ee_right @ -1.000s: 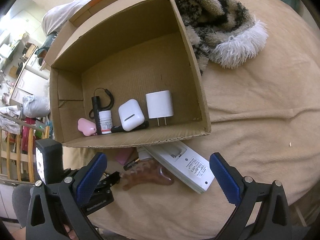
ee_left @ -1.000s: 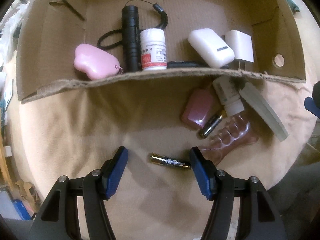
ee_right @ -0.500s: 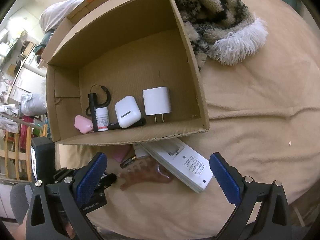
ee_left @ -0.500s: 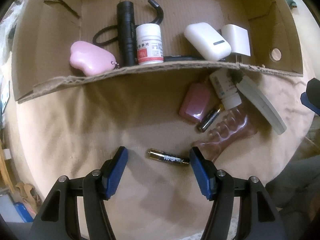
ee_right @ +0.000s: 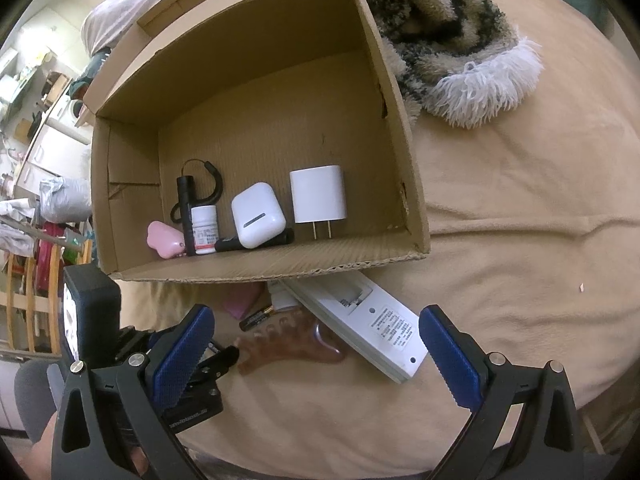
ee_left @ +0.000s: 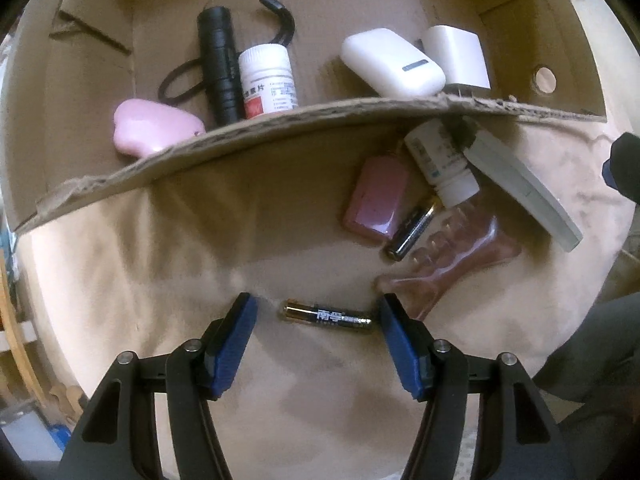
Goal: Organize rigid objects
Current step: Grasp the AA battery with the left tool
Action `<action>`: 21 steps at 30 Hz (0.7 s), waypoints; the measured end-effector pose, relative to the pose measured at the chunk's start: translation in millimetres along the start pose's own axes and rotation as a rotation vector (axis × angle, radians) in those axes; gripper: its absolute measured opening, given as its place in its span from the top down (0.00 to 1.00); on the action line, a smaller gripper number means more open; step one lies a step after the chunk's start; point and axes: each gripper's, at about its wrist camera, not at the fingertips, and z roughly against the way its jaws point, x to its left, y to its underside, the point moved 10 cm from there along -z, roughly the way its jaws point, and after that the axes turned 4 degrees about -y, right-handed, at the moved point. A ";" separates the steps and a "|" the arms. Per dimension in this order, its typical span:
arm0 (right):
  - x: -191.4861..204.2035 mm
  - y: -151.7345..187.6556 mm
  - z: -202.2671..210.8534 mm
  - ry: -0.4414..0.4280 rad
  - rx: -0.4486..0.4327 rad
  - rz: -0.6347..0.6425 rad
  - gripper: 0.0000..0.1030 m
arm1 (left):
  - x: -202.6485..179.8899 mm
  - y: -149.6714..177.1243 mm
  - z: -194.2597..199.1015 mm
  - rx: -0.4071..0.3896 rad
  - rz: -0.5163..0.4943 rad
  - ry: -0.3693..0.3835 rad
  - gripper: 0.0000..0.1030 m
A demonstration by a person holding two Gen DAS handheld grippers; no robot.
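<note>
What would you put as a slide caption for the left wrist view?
Left gripper closing around a battery lying on the tan cloth, pads not yet touching, just outside the cardboard box.

A battery (ee_left: 327, 316) lies on the blanket (ee_left: 160, 280) before the cardboard box (ee_left: 280, 120); a flashlight (ee_left: 218, 64), pill bottle (ee_left: 269, 76) and charger (ee_left: 460, 56) sit inside.

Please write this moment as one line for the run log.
left tool: closing around battery, pads not touching | right tool: open, empty | cardboard box: six items inside
</note>
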 end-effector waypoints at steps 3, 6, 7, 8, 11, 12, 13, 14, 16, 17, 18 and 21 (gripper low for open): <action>0.7 0.7 -0.8 -0.001 0.004 0.007 0.00 | 4.4 -2.7 1.4 -0.002 0.025 0.001 0.62; 0.0 3.4 -2.6 -0.021 0.022 -0.001 0.00 | 13.1 -1.0 6.9 -0.001 0.058 0.002 0.62; 1.0 5.3 -5.4 -0.044 0.039 -0.012 0.00 | 16.5 0.6 11.5 -0.006 0.074 0.002 0.62; 2.8 7.9 -8.4 -0.074 0.058 -0.028 0.00 | 19.4 1.9 15.8 -0.011 0.089 0.006 0.62; 15.2 22.2 -23.3 -0.194 0.168 -0.072 0.00 | 32.6 8.8 28.6 -0.023 0.143 0.022 0.62; 20.1 26.9 -27.5 -0.219 0.200 -0.072 0.00 | 40.0 10.2 32.9 -0.029 0.169 0.018 0.62; 25.2 30.5 -30.6 -0.226 0.220 -0.055 0.00 | 45.4 10.0 34.8 -0.033 0.188 0.013 0.62; 29.2 32.6 -33.0 -0.222 0.229 -0.036 0.02 | 51.4 10.4 36.3 -0.037 0.207 0.006 0.62; 38.0 36.8 -39.7 -0.209 0.252 0.000 0.05 | 64.5 11.3 37.2 -0.039 0.248 -0.004 0.62; 41.0 38.7 -44.0 -0.201 0.265 0.013 0.06 | 67.6 9.8 36.0 -0.039 0.264 -0.005 0.62; 42.2 40.4 -49.0 -0.184 0.278 0.021 0.06 | 73.4 11.2 37.1 -0.039 0.275 -0.005 0.62; 41.8 44.4 -67.4 -0.096 0.306 0.056 0.06 | 86.7 13.8 37.5 -0.042 0.283 -0.023 0.62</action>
